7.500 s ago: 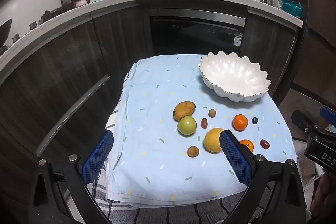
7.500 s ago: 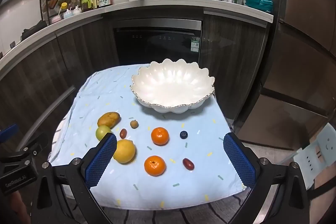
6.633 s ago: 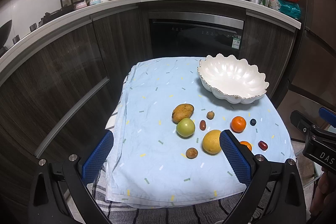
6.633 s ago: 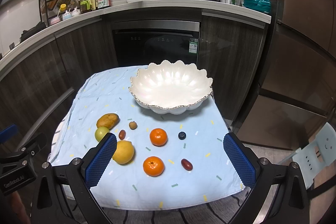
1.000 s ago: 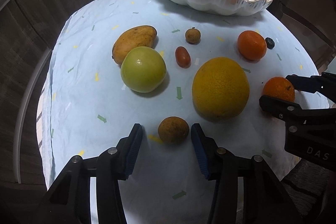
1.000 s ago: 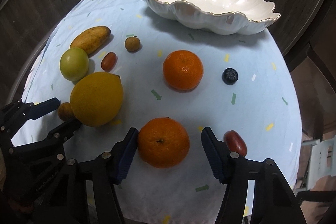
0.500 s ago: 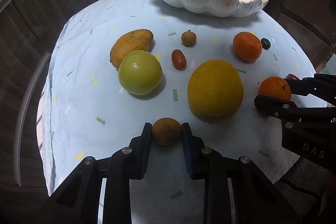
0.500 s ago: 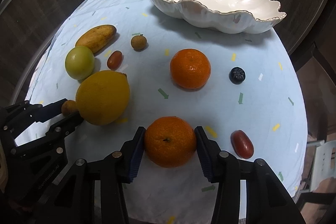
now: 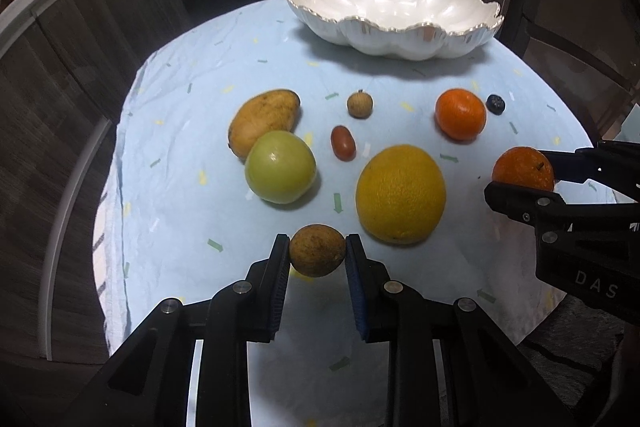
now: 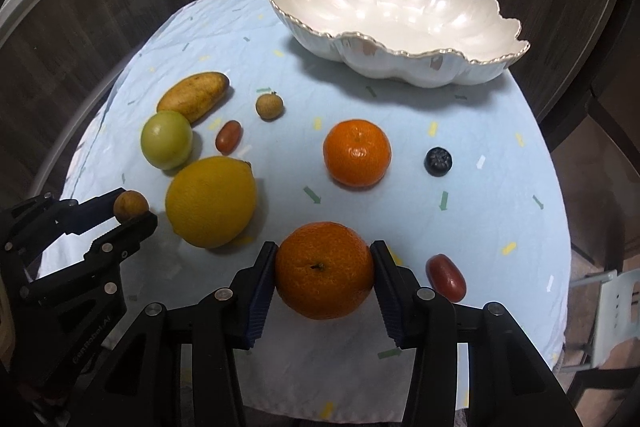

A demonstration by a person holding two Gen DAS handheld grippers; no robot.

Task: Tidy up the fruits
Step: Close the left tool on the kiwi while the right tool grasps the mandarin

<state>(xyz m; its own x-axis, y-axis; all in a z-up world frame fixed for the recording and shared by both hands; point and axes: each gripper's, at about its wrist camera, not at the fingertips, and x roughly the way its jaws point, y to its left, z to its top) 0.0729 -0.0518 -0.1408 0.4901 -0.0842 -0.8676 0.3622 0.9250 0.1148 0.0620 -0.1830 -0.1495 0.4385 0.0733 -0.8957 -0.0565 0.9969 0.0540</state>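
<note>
My left gripper (image 9: 317, 253) is shut on a small brown round fruit (image 9: 317, 255), both blue pads pressing its sides, near the front of the light blue cloth (image 9: 192, 87). My right gripper (image 10: 324, 277) is shut on an orange tangerine (image 10: 324, 281); in the left wrist view the same tangerine (image 9: 522, 169) sits between black fingers at the right. On the cloth lie a large yellow citrus (image 9: 400, 193), a green apple (image 9: 280, 167), a mango (image 9: 262, 121), a second tangerine (image 9: 460, 114) and small fruits. The white scalloped bowl (image 9: 400, 39) stands empty at the back.
A dark red oval fruit (image 10: 446, 277) lies just right of my right gripper. A blueberry (image 10: 439, 161), a small red fruit (image 10: 229, 141) and a brown longan (image 10: 269, 106) dot the cloth. Dark cabinets and an oven front ring the small table; a pale chair (image 10: 616, 311) stands at the right.
Both grippers closed from open around their fruits to pressing on them. Both views now sit slightly higher and show more of the bowl.
</note>
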